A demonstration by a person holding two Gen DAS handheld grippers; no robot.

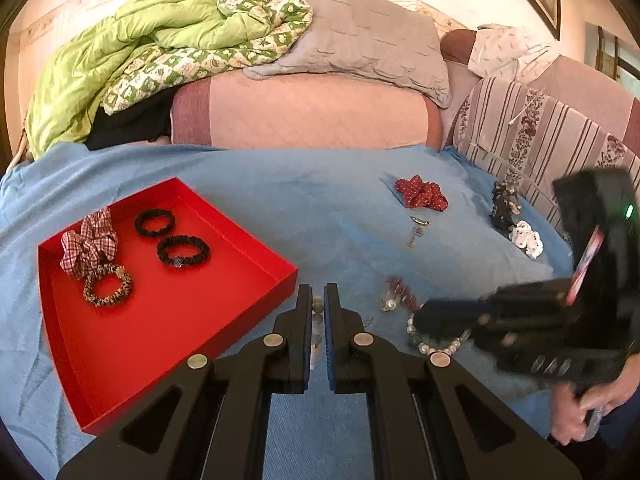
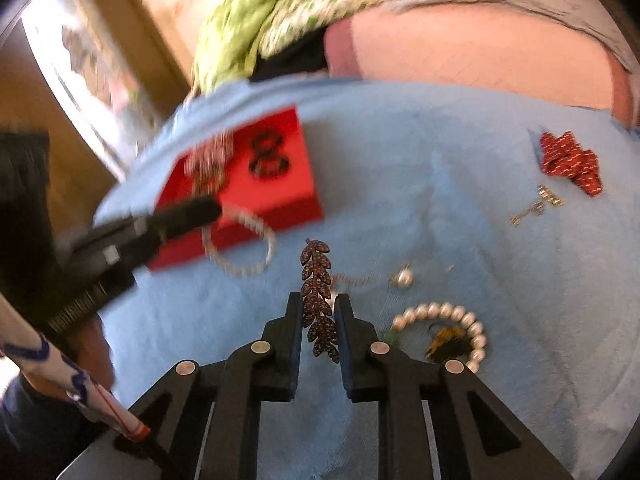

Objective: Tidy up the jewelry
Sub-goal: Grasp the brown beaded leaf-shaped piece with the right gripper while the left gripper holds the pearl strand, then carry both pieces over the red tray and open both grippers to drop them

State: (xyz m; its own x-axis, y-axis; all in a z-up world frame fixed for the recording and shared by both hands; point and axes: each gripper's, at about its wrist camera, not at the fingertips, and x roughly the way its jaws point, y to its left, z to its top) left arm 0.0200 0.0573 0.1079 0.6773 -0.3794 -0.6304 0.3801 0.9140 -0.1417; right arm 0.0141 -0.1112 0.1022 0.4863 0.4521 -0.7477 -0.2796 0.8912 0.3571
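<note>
Four hair ties lie in the red tray (image 1: 256,256) just left of your left gripper (image 1: 318,312), whose jaws are nearly shut on a beaded bracelet (image 2: 240,240). Your right gripper (image 2: 318,320) has its narrow jaws closed on one leaf-shaped hair clip (image 2: 318,300); one pearl bracelet (image 2: 448,316) lies just right of it.

A green quilt (image 1: 120,52) and grey pillow (image 1: 360,40) lie behind the blue cloth (image 1: 280,192).

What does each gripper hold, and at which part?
Left gripper: the bead bracelet, at one point of its loop. Right gripper: the leaf-shaped piece, along its lower half.
</note>
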